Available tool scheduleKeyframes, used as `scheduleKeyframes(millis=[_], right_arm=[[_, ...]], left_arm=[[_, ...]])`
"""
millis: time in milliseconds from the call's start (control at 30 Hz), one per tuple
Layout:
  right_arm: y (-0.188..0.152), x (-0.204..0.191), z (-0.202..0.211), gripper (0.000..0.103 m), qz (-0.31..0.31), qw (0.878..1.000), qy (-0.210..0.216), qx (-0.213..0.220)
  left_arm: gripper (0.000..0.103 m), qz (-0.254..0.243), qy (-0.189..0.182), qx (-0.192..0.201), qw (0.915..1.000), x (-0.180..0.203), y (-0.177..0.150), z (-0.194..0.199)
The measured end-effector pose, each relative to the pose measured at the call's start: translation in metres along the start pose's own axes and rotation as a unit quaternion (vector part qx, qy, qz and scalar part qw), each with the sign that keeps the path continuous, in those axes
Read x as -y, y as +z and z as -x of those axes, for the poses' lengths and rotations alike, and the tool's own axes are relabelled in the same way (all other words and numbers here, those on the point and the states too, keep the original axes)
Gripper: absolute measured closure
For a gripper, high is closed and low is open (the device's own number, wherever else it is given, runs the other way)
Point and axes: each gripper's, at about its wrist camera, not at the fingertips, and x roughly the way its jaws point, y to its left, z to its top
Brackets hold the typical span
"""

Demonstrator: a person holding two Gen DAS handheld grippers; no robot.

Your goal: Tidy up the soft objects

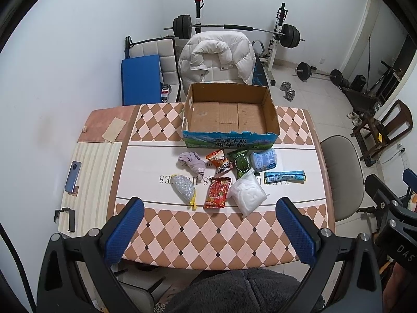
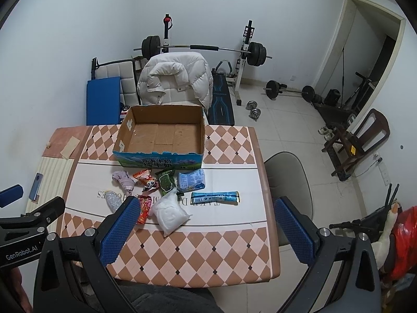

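Note:
An empty open cardboard box (image 1: 229, 114) (image 2: 164, 135) stands at the table's far side. In front of it lie several soft items: a purple cloth (image 1: 191, 161), a panda snack bag (image 1: 220, 161), a green packet (image 1: 241, 160), a pale blue tissue pack (image 1: 263, 159), a long blue packet (image 1: 284, 176) (image 2: 215, 197), a bubble-wrap bundle (image 1: 183, 186), a red snack bag (image 1: 215, 192) and a white plastic bag (image 1: 247, 195) (image 2: 169, 215). My left gripper (image 1: 209, 230) is open and empty above the near edge. My right gripper (image 2: 206, 230) is open and empty, to the right.
A phone (image 1: 73, 176) and a black clip (image 1: 65, 217) lie at the table's left side. A chair with a white jacket (image 1: 216, 60) stands behind the box; a grey chair (image 1: 344, 177) is right of the table. Gym weights fill the back.

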Motion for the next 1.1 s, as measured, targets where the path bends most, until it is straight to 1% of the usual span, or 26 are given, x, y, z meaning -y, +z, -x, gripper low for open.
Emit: scheduleKeyframes(millis=[267, 1100], right_arm=[[0.0024, 0.0005, 0.0021, 0.0, -0.001, 1.0, 0.001, 0.001], [0.0069, 0.0003, 0.0053, 0.0, -0.001, 1.0, 0.002, 0.004]], left_arm=[[0.0, 0.003, -0.001, 0.008, 1.0, -0.0002, -0.0002, 0.0006], [0.0, 0.006, -0.003, 0.013, 0.9999, -0.0044, 0.0055, 0.0069]])
